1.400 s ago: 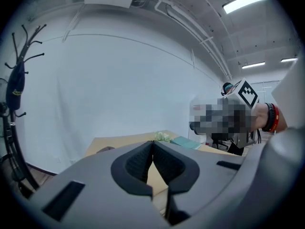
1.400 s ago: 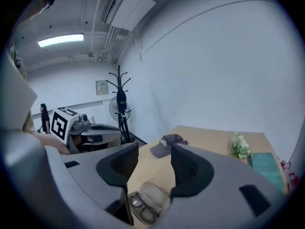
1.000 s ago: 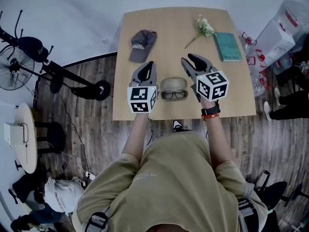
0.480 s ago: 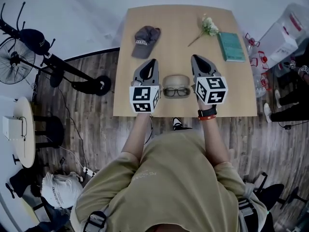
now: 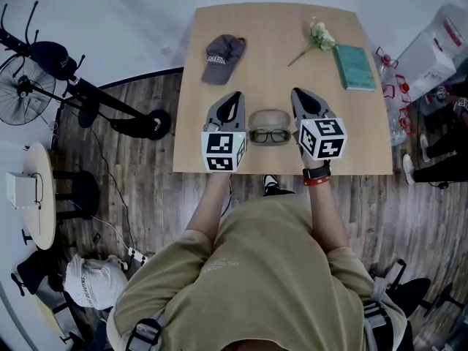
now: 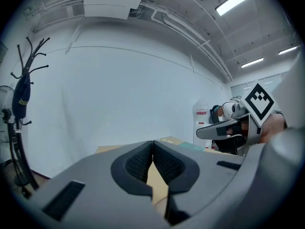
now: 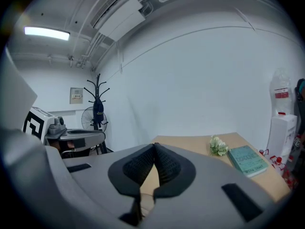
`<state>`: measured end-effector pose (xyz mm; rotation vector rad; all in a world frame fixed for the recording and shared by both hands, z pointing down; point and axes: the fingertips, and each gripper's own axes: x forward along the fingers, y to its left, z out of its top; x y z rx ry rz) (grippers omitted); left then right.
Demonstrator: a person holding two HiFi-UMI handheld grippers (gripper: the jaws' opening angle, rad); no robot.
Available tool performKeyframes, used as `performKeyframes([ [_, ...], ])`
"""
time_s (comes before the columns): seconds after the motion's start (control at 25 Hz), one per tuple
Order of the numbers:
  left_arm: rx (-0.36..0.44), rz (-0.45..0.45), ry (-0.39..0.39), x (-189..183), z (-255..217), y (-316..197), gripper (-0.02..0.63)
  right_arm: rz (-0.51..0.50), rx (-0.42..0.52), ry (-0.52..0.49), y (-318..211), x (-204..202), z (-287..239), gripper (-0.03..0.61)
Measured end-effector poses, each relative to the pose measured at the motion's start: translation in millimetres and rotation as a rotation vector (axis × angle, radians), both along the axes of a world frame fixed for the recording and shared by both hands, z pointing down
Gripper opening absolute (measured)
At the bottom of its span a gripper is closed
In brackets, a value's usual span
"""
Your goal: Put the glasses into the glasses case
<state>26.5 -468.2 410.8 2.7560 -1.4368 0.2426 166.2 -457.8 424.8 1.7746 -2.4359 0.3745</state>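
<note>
Black-framed glasses (image 5: 270,135) lie at the near edge of a tan glasses case (image 5: 268,115) on the wooden counter (image 5: 278,57), between a person's two hand-held tools; the left tool (image 5: 235,95) and right tool (image 5: 297,92) both have their jaws pressed together, gripping nothing

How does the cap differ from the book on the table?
The cap is dark grey and rounded; the book is teal and flat with straight edges. The cap lies at the far left of the table, the book at its far right beside the flower. Both rest on the table, untouched.
</note>
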Motion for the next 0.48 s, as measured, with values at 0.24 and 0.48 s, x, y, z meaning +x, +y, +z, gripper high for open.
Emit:
performKeyframes([
  [0.24,-0.073,-0.027,-0.108,0,50,-8,0.025,0.024,-0.004,-0.011,-4,14,17,0.015],
  [0.48,-0.276,0.027,-0.271,20,151,-23,0.026,-0.012,-0.037,-0.027,-23,26,41,0.015],
])
